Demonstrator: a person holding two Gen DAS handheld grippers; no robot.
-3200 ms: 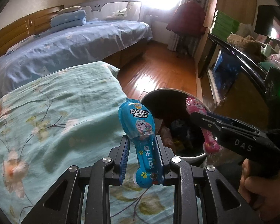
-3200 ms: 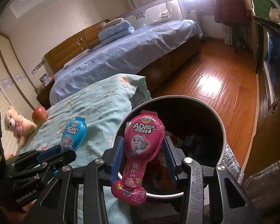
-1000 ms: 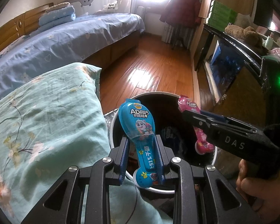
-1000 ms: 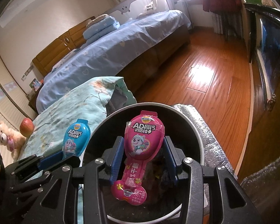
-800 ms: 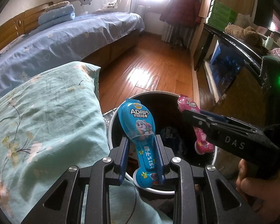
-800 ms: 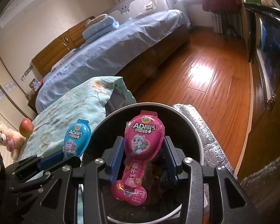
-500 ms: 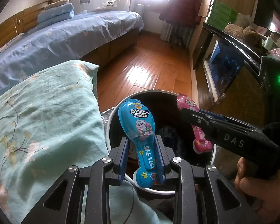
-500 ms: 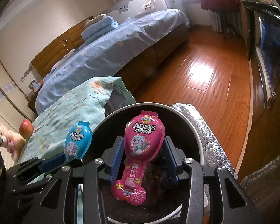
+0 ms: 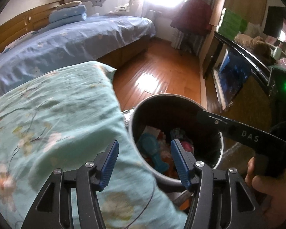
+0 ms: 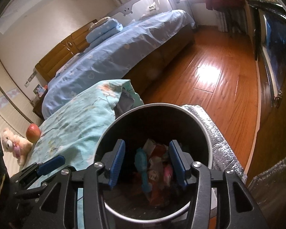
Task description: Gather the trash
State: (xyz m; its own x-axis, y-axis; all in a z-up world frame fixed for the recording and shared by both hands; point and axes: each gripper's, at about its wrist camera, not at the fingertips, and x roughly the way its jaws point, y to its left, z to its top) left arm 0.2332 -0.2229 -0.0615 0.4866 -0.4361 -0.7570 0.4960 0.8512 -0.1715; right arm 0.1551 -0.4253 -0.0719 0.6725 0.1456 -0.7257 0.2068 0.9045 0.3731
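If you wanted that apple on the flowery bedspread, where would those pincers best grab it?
Probably around the apple's widest middle, coming straight down from above. It is round and sits on the soft bedspread with the teddy bear close beside it, so the top looks clearest.

We see the bin [image 10: 206,133] right below and ahead of our right tongs [image 10: 146,162], with two wrappers [image 10: 143,164] lying inside it. Our left tongs [image 9: 145,158] hang over its left rim, above the quilt [image 9: 47,114]. Left of the right tongs, on the quilt, sit an apple [image 10: 33,132] and a teddy [image 10: 11,145]. A bed [image 9: 76,38] stands beyond.
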